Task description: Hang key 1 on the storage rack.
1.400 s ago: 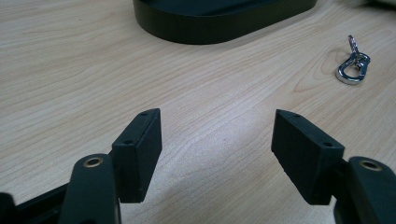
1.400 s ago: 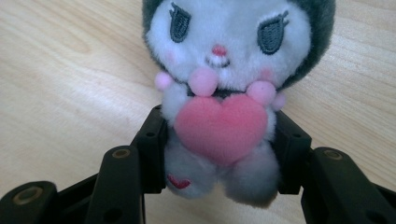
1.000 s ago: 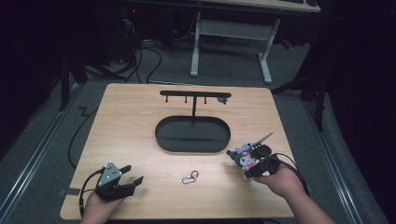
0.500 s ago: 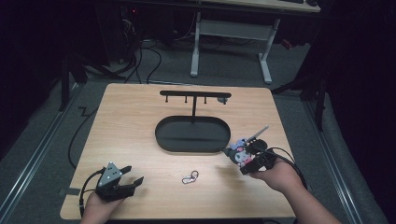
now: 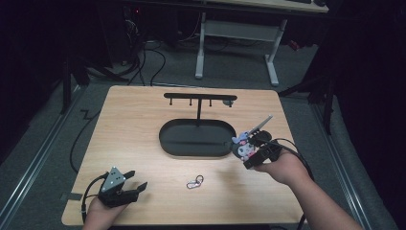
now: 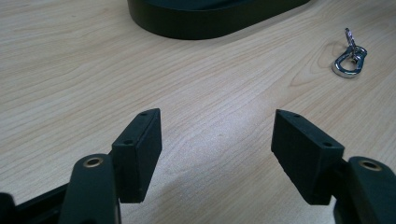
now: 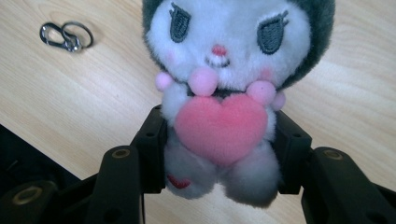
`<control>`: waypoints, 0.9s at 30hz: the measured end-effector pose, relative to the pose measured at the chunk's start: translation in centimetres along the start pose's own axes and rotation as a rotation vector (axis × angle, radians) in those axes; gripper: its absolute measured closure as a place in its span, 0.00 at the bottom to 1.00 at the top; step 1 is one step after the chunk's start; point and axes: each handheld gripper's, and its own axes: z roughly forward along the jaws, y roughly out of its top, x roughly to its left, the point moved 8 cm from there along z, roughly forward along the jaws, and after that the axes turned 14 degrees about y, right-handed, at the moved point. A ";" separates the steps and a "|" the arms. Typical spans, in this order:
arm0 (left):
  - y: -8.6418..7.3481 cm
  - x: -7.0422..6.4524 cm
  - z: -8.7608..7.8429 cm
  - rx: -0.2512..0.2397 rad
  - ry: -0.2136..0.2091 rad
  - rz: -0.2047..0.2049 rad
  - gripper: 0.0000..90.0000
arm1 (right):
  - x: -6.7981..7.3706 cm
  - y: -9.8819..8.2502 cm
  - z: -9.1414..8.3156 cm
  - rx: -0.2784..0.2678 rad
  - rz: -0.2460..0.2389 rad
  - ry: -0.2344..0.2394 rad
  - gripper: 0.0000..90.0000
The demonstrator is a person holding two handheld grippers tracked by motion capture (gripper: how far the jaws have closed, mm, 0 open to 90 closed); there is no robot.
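While our right gripper (image 5: 248,149) clamps the plush toy (image 7: 227,88) by its body, both pads pressed into the sides behind its pink heart, we see it at centre right of the high view, just beside the right end of the black oval stand base (image 5: 178,145). Our left gripper (image 5: 134,181) sits at lower left on the wooden table (image 5: 129,124), jaws spread wide with nothing between them. Between both, low in the frame, lies a metal keyring clasp (image 5: 195,182).

Plush toy (image 5: 243,146) in right gripper (image 5: 250,152)
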 end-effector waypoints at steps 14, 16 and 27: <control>-0.1 0.0 -0.1 0.005 -0.004 0.003 0.38 | 1.2 3.7 -1.4 0.003 -0.033 0.003 0.55; -0.1 0.1 -0.1 0.004 -0.005 0.001 0.38 | 1.2 4.3 -1.6 0.002 -0.043 -0.004 0.55; -0.1 0.1 -0.1 0.006 -0.008 0.003 0.38 | 2.1 6.8 -2.7 -0.018 -0.077 -0.013 0.55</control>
